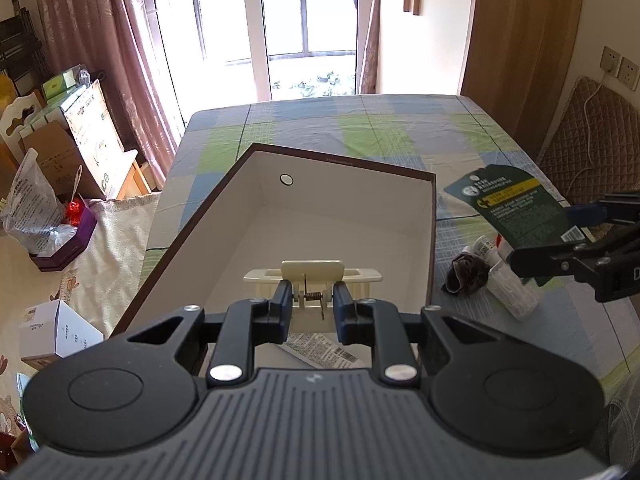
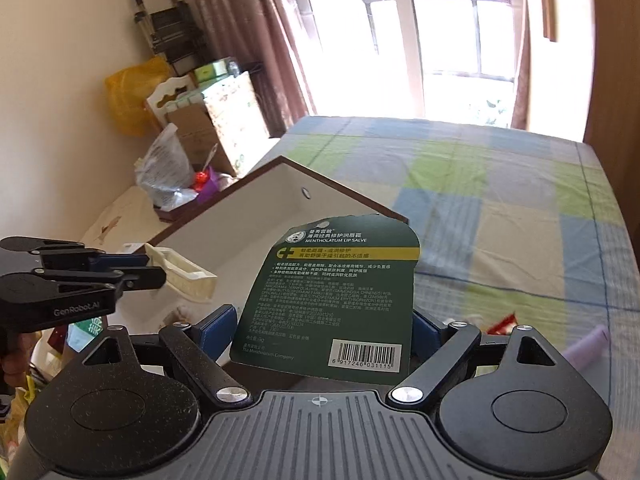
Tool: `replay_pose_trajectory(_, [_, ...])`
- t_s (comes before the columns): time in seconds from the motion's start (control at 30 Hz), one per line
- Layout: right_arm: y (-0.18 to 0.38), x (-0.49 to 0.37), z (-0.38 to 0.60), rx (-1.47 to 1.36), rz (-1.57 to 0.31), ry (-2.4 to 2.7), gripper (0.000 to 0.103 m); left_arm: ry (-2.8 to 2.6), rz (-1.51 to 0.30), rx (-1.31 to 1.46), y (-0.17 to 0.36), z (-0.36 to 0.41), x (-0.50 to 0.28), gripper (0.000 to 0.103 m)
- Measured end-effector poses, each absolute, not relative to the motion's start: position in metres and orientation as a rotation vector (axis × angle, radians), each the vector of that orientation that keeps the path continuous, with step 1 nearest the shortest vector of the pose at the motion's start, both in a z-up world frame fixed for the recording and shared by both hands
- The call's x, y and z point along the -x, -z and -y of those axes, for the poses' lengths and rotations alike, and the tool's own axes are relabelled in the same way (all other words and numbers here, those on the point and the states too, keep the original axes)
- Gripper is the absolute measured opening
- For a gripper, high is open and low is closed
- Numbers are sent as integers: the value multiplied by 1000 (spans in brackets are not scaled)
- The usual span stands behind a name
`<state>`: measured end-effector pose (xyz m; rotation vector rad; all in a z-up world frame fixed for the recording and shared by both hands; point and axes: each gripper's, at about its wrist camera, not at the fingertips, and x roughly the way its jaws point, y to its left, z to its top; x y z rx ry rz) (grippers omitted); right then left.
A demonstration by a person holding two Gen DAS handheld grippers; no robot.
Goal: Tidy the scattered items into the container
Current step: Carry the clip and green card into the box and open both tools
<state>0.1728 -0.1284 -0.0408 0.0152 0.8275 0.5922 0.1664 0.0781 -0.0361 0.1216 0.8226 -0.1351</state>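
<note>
Checked tablecloth by bright window, left tongs gripping cream clip, right tongs seemingly pinching green card.

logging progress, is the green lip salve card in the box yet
Not yet: the right gripper holds the card above the table, beside the box.

Checked cloth showing blue, green, cream squares with thin dark lines. Open cardboard box showing white inside, dark brown rim. Cream plastic clip. Dark green card carrying yellow band, white text, white barcode. Tongs showing black, blue pads.
</note>
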Motion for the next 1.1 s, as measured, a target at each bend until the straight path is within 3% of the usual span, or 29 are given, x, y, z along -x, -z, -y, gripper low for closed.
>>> replay_pose_trajectory(0.6, [89,-234,34,211,-872,-730,91,127,-866,-127,59,-115,-216,17])
replay_pose_trajectory(1.1, [135,-289,24,306,-981,-718,91,204,-923,-130,104,-117,-268,17])
